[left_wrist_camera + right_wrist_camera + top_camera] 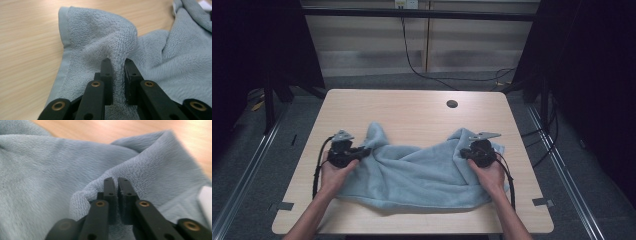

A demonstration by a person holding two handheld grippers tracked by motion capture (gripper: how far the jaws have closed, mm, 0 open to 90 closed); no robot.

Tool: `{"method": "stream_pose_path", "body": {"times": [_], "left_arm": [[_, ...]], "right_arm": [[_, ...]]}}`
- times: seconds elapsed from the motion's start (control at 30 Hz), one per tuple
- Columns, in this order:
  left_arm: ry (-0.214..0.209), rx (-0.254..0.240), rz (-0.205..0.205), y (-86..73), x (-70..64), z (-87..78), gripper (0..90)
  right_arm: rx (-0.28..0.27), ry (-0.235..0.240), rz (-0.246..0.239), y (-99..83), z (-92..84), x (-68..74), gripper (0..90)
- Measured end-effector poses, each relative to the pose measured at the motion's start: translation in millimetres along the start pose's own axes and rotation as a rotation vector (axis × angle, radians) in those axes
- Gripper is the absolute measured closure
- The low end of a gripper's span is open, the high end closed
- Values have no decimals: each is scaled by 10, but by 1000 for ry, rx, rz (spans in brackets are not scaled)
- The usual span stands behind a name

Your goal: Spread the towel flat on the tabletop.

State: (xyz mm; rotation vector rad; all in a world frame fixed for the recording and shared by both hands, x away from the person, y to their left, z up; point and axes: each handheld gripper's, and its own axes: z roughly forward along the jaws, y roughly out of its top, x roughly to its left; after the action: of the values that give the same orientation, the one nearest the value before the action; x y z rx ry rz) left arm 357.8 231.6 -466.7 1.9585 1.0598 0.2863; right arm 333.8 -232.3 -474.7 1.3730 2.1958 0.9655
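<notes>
A light blue towel [417, 175] lies crumpled across the near half of the wooden table [412, 107]. My left gripper [362, 151] sits at the towel's left side, near one raised corner. Its jaws are shut on a pinched fold of the towel [110, 45], which bulges up between the fingers [106, 72]. At the towel's right side my right gripper [466, 152] has its jaws shut on a thin ridge of the towel [150, 170], with its fingers [110, 192] almost touching.
A round cable hole [452, 104] is in the far part of the table. Black cables [412, 60] hang behind the table's far edge. A white label [206, 197] shows on the towel's hem near my right gripper.
</notes>
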Motion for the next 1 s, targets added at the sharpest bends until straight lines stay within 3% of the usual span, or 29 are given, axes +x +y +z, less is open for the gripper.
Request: {"method": "stream_pose_path", "body": {"times": [0.03, 0.1, 0.23, 0.3, 0.37, 0.43, 0.5, 0.53, 0.57, 0.63, 0.7, 0.77, 0.8, 0.87, 0.9, 0.93, 0.97, 1.0], "left_arm": [[28, -4, -13, -79, 79, -129, 804], [35, 2, -39, -171, 147, -254, 803], [10, 37, -41, -374, 170, -461, 794], [0, 38, -46, -423, 155, -493, 788], [-41, 53, -33, -487, 75, -553, 776], [-58, 51, -19, -465, 21, -590, 748], [-69, 37, -13, -439, -1, -603, 689], [-73, 22, 4, -402, -19, -613, 689], [-72, -4, 11, -359, -46, -610, 614], [-77, -48, 37, -189, -118, -529, 598], [-90, -59, 44, -129, -146, -475, 583], [-120, -68, 85, -32, -181, -337, 554], [-104, -43, 110, 18, -179, -154, 551], [-99, 18, 119, 4, -163, 42, 561], [-99, 18, 119, 4, -163, 42, 572], [-91, 54, 125, -26, -162, 125, 572], [-120, 125, 169, -96, -186, 232, 639], [-120, 125, 169, -96, -186, 232, 668]], "right_arm": [[-11, -15, 8, -3, -60, -40, 885], [-44, -53, 24, -21, -194, -142, 888], [-72, -90, 62, -144, -453, -312, 891], [-52, -108, 66, -250, -517, -331, 891], [-19, -97, 62, -365, -526, -312, 887], [35, -44, 65, -486, -481, -276, 883], [70, -21, 35, -591, -436, -200, 877], [70, -21, 35, -591, -436, -200, 877], [59, -5, 33, -629, -434, -153, 873], [65, 6, 43, -629, -417, -137, 865], [61, 10, 39, -628, -398, -137, 863], [56, 25, 49, -609, -365, -149, 849], [53, 28, 45, -575, -319, -154, 836], [49, 9, 30, -527, -262, -165, 808], [50, 6, 32, -498, -230, -172, 808], [50, 6, 32, -498, -230, -172, 808], [44, 4, 43, -440, -156, -202, 799], [42, 2, 44, -406, -113, -216, 799]]}}
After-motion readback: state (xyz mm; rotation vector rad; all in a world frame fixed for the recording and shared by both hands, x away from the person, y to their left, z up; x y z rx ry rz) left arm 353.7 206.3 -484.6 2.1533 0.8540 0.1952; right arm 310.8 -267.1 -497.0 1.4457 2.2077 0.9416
